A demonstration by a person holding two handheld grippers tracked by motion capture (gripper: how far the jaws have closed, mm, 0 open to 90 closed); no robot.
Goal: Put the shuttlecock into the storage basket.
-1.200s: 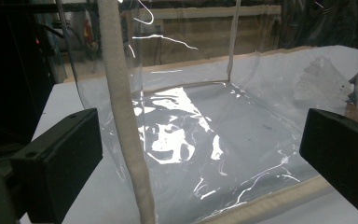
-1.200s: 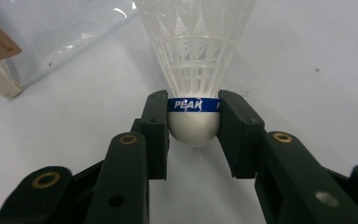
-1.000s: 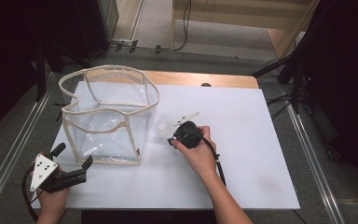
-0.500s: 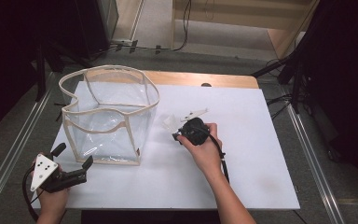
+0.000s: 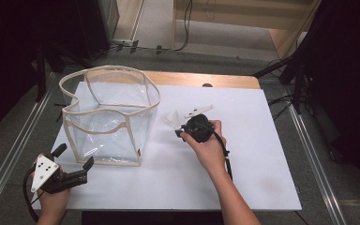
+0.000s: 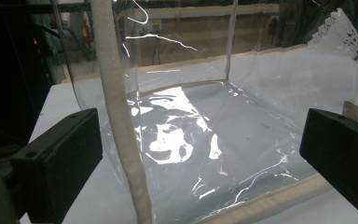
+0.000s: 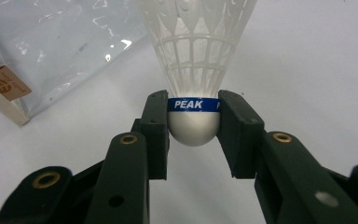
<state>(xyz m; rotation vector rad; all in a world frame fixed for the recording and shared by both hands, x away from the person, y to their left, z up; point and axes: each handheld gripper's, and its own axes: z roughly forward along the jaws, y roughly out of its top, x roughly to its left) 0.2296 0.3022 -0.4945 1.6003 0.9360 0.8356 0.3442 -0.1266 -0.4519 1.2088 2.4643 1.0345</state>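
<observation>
Pinching white shuttlecock [image 7: 193, 65], blue PEAK band

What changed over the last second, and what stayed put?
The right gripper, shut on the shuttlecock, moved slightly up the high view, away from the person, carrying it along. Its grip did not change. The left gripper stayed open near the table's front corner, and the clear bag kept its place.

One shuttlecock [image 7: 193, 70], one clear bag [image 5: 110, 117]
</observation>
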